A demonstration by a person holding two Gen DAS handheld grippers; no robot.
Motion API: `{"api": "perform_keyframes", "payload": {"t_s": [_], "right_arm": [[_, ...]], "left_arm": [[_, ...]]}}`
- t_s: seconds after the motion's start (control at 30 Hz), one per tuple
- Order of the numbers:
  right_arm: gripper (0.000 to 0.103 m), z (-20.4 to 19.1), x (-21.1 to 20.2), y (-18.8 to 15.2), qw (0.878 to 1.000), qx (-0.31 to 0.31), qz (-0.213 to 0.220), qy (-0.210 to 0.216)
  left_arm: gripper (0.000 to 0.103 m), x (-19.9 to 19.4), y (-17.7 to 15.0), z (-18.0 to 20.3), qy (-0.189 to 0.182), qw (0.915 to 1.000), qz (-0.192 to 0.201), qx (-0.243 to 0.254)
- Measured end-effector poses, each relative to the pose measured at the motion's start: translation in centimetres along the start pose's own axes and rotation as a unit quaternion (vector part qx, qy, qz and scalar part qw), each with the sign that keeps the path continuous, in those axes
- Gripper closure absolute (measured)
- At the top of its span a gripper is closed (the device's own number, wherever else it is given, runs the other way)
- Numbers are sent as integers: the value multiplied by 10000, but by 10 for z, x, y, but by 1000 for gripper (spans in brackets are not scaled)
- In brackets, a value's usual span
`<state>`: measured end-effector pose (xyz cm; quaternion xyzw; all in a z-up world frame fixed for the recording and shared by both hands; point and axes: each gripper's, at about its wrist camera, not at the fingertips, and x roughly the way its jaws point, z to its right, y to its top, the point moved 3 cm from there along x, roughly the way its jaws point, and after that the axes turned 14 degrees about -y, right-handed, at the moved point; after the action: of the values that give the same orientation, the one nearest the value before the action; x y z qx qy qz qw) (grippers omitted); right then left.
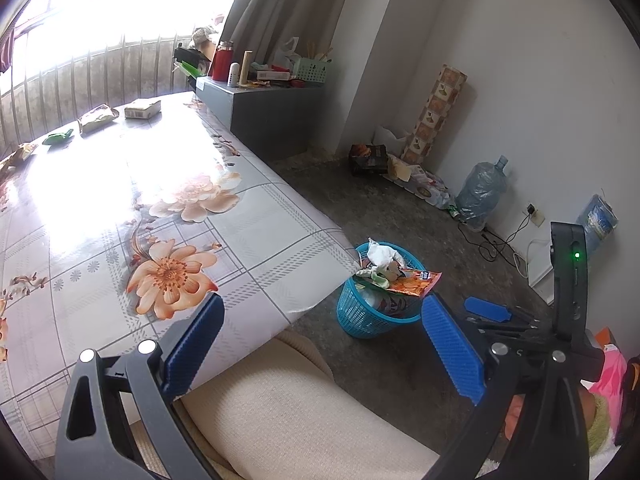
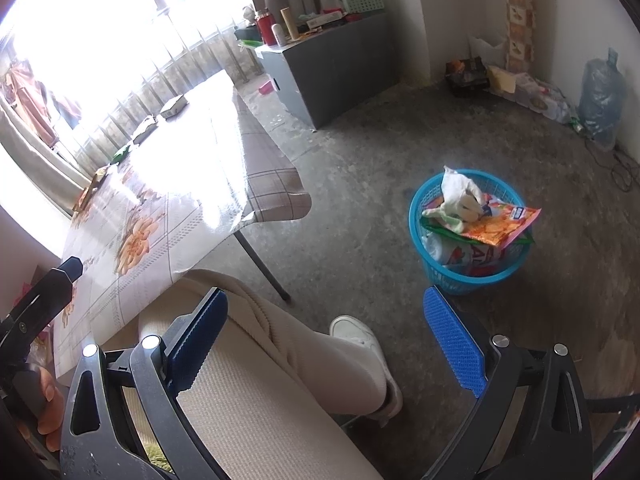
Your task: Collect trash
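Observation:
A blue plastic basket (image 1: 356,316) (image 2: 456,280) stands on the floor beside the table corner, heaped with trash: an orange snack bag (image 1: 416,282) (image 2: 500,228) and crumpled white paper (image 1: 380,254) (image 2: 460,188) on top. At the table's far end lie a small box (image 1: 142,109) (image 2: 174,106), a snack bag (image 1: 98,118) (image 2: 146,126) and a green packet (image 1: 58,138). My left gripper (image 1: 324,302) is open and holds nothing, over the table's near corner. Above the person's lap, short of the basket, my right gripper (image 2: 325,298) hangs open with nothing in it.
The table (image 1: 100,208) (image 2: 160,200) has a glossy floral cloth and a thin dark leg (image 2: 260,264). Cream-trousered legs (image 2: 288,360) and a white shoe (image 2: 358,332) fill the foreground. A grey cabinet (image 1: 272,116), a water jug (image 1: 482,188) and cables (image 1: 500,240) line the walls.

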<state>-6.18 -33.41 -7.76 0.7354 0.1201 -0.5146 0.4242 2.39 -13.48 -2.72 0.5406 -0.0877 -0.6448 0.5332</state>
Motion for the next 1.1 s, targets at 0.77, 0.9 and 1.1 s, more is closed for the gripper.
{"api": "perform_keyframes", "payload": {"t_s": [0.77,0.9,1.1], "right_arm": [[9,-3,-5,1,10000,-34,67,8],[9,-3,-5,2,10000,-48,79,7],[9,-4,-6,2,9999,-52,96,13]], "left_arm": [[6,-5,2,-4,49,10000,54,-24],[6,-6,2,-4,67,9999,64,-40],[6,-6,1,-4,85,9999,73,-47]]}}
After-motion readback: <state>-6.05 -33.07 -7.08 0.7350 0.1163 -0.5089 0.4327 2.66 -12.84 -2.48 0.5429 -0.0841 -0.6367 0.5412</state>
